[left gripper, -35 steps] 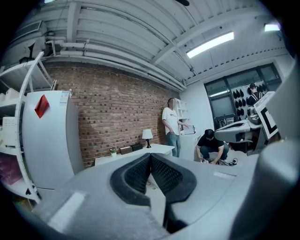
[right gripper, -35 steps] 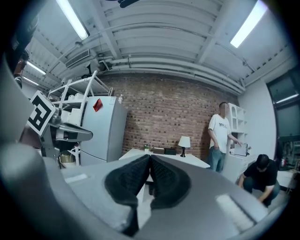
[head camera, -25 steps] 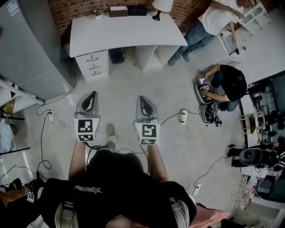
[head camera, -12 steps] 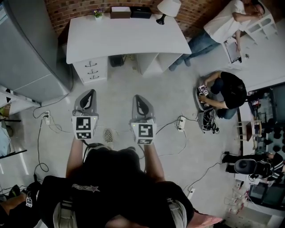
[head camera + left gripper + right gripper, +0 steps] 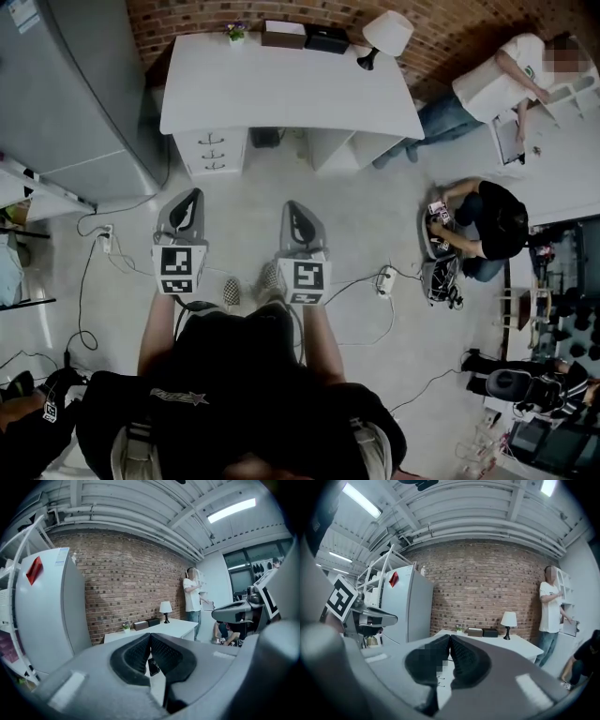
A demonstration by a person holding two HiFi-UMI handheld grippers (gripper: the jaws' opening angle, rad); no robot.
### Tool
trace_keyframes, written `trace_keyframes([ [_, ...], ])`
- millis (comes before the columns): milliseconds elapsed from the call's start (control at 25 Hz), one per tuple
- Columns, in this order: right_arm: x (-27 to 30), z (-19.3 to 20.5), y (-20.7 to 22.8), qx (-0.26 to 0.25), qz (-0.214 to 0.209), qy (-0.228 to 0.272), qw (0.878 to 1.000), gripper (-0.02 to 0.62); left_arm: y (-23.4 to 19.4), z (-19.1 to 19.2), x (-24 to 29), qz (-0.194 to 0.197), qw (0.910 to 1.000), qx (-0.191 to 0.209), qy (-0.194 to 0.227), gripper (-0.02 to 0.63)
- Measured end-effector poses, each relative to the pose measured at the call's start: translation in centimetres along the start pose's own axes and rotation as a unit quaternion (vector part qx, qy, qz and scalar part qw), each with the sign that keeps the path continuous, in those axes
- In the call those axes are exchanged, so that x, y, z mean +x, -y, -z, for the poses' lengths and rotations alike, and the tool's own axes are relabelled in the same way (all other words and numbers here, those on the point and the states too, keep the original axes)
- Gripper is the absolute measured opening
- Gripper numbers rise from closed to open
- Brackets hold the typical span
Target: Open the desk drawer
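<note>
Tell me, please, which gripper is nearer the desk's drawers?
Left. The left gripper is short of the drawers, almost straight before them; the right gripper stands farther off to their right.

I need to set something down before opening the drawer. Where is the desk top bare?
The desk top is bare across its whole front and middle, left edge to right. Only the back edge along the brick wall is crowded: plant, brown box, black box, then lamp at the right corner.
</note>
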State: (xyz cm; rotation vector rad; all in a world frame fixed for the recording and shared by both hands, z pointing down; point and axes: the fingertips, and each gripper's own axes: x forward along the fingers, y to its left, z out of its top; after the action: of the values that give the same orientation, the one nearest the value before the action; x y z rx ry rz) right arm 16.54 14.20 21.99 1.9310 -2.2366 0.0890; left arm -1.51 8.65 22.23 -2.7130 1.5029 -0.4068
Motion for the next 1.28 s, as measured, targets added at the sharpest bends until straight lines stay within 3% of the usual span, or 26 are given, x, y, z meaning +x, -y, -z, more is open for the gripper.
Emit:
trace_keyframes([
  [640, 14.6, 3.0, -3.5, 0.011, -0.138, -0.044, 0.989, 0.006, -7.3, 4.5, 4.9, -0.109, 0.9916, -0.044, -0.053, 0.011],
  [1280, 30.3, 14.5, -6.6, 0.011, -0.215, -0.118, 0.969, 0.006, -13.1, 16.2, 15.0, -0.155, 0.9789, -0.076, -0.109, 0.011],
])
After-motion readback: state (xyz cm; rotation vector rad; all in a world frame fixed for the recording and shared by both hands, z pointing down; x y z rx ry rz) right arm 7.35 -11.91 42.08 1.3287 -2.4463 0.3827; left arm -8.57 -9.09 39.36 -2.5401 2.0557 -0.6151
